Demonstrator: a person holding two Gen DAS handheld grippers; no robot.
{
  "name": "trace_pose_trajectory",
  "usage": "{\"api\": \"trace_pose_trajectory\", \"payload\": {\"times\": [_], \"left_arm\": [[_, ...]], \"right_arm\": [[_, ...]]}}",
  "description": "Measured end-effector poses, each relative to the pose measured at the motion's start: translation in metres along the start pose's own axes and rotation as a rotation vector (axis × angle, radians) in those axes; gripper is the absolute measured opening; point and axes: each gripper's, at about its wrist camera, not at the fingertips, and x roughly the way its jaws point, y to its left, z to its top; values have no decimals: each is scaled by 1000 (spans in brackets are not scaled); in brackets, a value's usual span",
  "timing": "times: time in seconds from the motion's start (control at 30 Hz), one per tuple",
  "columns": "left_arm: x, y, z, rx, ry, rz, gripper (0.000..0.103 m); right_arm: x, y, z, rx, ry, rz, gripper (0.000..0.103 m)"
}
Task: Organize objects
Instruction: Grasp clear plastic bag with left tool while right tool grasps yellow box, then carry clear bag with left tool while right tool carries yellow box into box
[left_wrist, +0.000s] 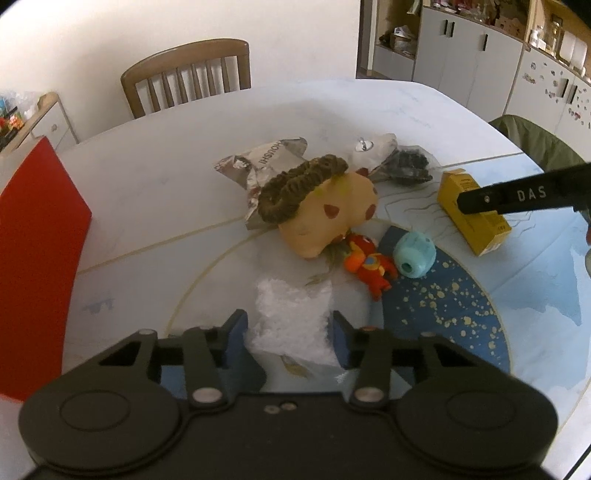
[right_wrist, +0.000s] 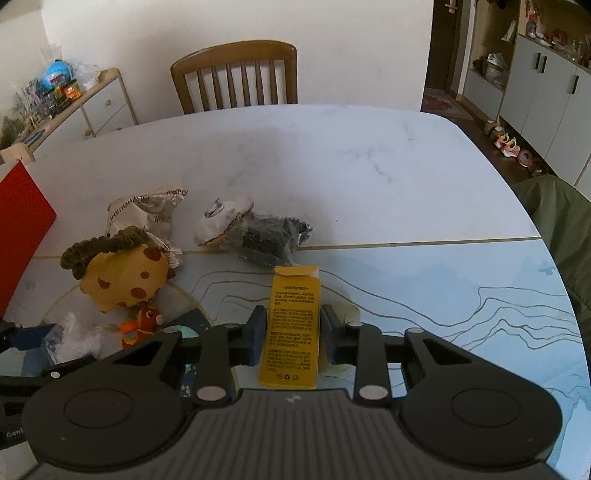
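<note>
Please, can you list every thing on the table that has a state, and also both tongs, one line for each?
left tongs: shut on clear plastic bag
right tongs: shut on yellow box
yellow box: lying flat, top flap open
plush toy: lying on its side
silver foil packet: crumpled, partly under the plush toy
orange figure: lying down
teal ball: resting, hole facing the camera

Black tool (left_wrist: 290, 332) — blue pads, silver screws

glossy marble table (right_wrist: 332, 155), crinkled foil wrapper (left_wrist: 258, 162)
</note>
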Motion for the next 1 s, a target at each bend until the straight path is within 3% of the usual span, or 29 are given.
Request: {"api": "trace_pose_trajectory", "payload": {"times": [0.53, 1.0], "left_arm": [[-54, 20, 12, -99, -50, -13, 44], [-118, 53, 22, -148, -122, -35, 44]], "right_arm": [[-68, 14, -3, -14, -79, 77, 29], [-141, 73, 7, -116, -98, 212, 29]]}}
